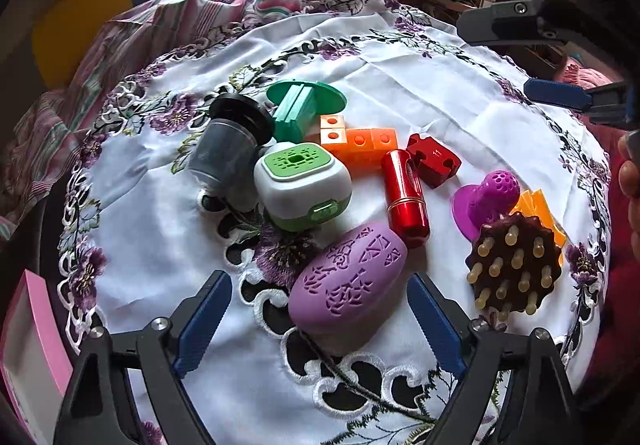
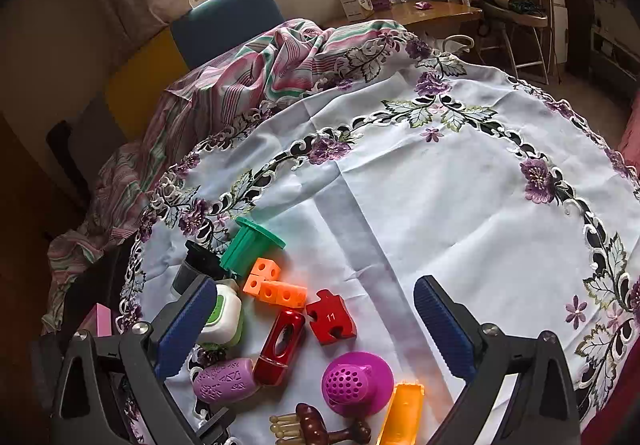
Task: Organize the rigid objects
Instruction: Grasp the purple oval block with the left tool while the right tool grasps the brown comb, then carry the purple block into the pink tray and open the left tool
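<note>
Left wrist view: left gripper point(image 1: 318, 319) fingers apart astride a lilac perforated oval case point(image 1: 347, 287), lower centre; right gripper point(image 2: 314, 327) fingers apart, empty.

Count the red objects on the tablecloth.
2. The glossy red cylinder lies mid-cluster; the red puzzle-piece block sits just behind it, beside the orange cubes. More might hide underneath.

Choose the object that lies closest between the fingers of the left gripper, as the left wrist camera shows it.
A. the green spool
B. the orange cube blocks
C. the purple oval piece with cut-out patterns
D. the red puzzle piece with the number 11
C: the purple oval piece lies just ahead of the left gripper, between its open blue fingers, which do not touch it; the other objects lie farther back on the tablecloth.
</note>
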Available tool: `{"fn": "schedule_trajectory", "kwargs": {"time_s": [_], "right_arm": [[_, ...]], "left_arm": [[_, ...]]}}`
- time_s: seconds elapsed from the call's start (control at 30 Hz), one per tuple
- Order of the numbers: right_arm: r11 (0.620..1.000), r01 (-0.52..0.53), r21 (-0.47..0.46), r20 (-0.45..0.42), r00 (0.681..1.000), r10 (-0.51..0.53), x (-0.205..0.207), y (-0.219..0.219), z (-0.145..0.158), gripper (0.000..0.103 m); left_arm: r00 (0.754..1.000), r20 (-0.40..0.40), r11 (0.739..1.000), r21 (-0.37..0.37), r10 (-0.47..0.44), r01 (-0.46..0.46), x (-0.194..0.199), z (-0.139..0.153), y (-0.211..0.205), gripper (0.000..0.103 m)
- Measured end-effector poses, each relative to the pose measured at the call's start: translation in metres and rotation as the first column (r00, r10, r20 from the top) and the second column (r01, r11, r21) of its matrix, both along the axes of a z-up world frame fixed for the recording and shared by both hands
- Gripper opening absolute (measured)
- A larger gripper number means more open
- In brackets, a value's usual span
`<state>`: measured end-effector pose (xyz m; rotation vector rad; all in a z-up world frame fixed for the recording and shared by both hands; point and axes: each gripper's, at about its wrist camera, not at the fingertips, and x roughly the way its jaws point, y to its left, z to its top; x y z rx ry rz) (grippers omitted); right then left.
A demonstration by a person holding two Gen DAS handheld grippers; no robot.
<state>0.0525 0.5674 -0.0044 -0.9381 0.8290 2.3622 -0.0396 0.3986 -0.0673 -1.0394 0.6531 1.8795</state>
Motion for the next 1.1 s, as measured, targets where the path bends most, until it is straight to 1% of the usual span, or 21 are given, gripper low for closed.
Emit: {"fn": "schedule_trajectory", "kwargs": {"time_s": [0.03, 0.1, 0.13, 0.17, 0.23, 0.3, 0.37, 0.43, 0.53, 0.6, 0.73, 0.8, 0.83, 0.9, 1.0, 1.1], "right_arm": [[1.0, 0.003, -0.004, 0.0, 1.0, -0.003, 0.0, 0.001, 0.0, 0.101], [1.0, 0.008, -0.011, -0.001, 1.0, -0.008, 0.0, 0.003, -0.001, 0.101], [1.0, 0.009, -0.014, -0.002, 1.0, -0.009, 0.0, 0.004, -0.001, 0.101], [1.0, 0.009, -0.016, -0.001, 1.0, -0.009, 0.001, 0.005, -0.001, 0.101], [1.0, 0.011, -0.013, 0.007, 1.0, -0.011, 0.001, 0.005, -0.001, 0.101], [1.0, 0.013, -0.014, 0.011, 1.0, -0.013, 0.001, 0.006, -0.002, 0.101], [1.0, 0.009, -0.017, 0.014, 1.0, -0.008, 0.0, 0.006, -0.003, 0.1], [1.0, 0.003, -0.025, 0.019, 1.0, -0.003, -0.001, 0.007, -0.004, 0.098], [0.999, -0.01, -0.038, 0.031, 0.999, 0.011, -0.003, 0.006, -0.007, 0.093], [0.998, -0.024, -0.05, 0.04, 0.999, 0.026, -0.005, 0.005, -0.009, 0.092], [0.996, -0.058, -0.073, 0.064, 0.996, 0.063, -0.01, 0.0, -0.014, 0.091], [0.993, -0.074, -0.09, 0.074, 0.994, 0.081, -0.011, -0.003, -0.016, 0.081], [0.99, -0.083, -0.11, 0.073, 0.993, 0.091, -0.01, -0.005, -0.017, 0.079], [0.985, -0.1, -0.14, 0.063, 0.992, 0.109, -0.007, -0.01, -0.015, 0.069], [0.978, -0.141, -0.156, 0.081, 0.985, 0.155, 0.001, -0.023, -0.012, 0.063], [0.972, -0.181, -0.149, 0.122, 0.972, 0.199, 0.01, -0.039, -0.011, 0.059]], "left_arm": [[1.0, 0.001, 1.0, -0.008, -0.009, 0.009, -0.002, -0.003, 0.004, 0.087], [1.0, 0.022, 1.0, -0.014, -0.021, 0.021, -0.005, -0.01, 0.009, 0.077], [0.999, 0.035, 1.0, -0.016, -0.026, 0.026, -0.005, -0.012, 0.01, 0.063], [0.998, 0.055, 0.999, -0.026, -0.033, 0.034, -0.006, -0.017, 0.011, 0.055], [0.999, 0.039, 1.0, -0.001, -0.028, 0.028, -0.002, -0.015, 0.008, 0.046], [0.998, 0.061, 1.0, 0.021, -0.001, 0.0, -0.002, -0.013, 0.0, 0.045], [0.995, 0.092, 0.997, 0.053, 0.043, -0.048, -0.002, -0.009, -0.014, 0.045], [0.991, 0.095, 0.992, 0.072, 0.093, -0.1, 0.0, -0.005, -0.031, 0.045], [0.98, 0.12, 0.979, 0.112, 0.159, -0.172, 0.007, 0.004, -0.058, 0.044], [0.972, 0.134, 0.968, 0.137, 0.193, -0.211, 0.012, 0.01, -0.074, 0.044], [0.955, 0.159, 0.947, 0.162, 0.252, -0.277, 0.02, 0.019, -0.102, 0.044], [0.951, 0.149, 0.941, 0.168, 0.271, -0.294, 0.025, 0.024, -0.114, 0.044], [0.951, 0.14, 0.939, 0.173, 0.276, -0.298, 0.027, 0.027, -0.12, 0.044], [0.949, 0.124, 0.933, 0.183, 0.29, -0.309, 0.029, 0.033, -0.135, 0.044], [0.94, 0.131, 0.92, 0.199, 0.316, -0.337, 0.027, 0.038, -0.156, 0.044], [0.924, 0.144, 0.898, 0.223, 0.355, -0.38, 0.023, 0.042, -0.178, 0.044]]}}
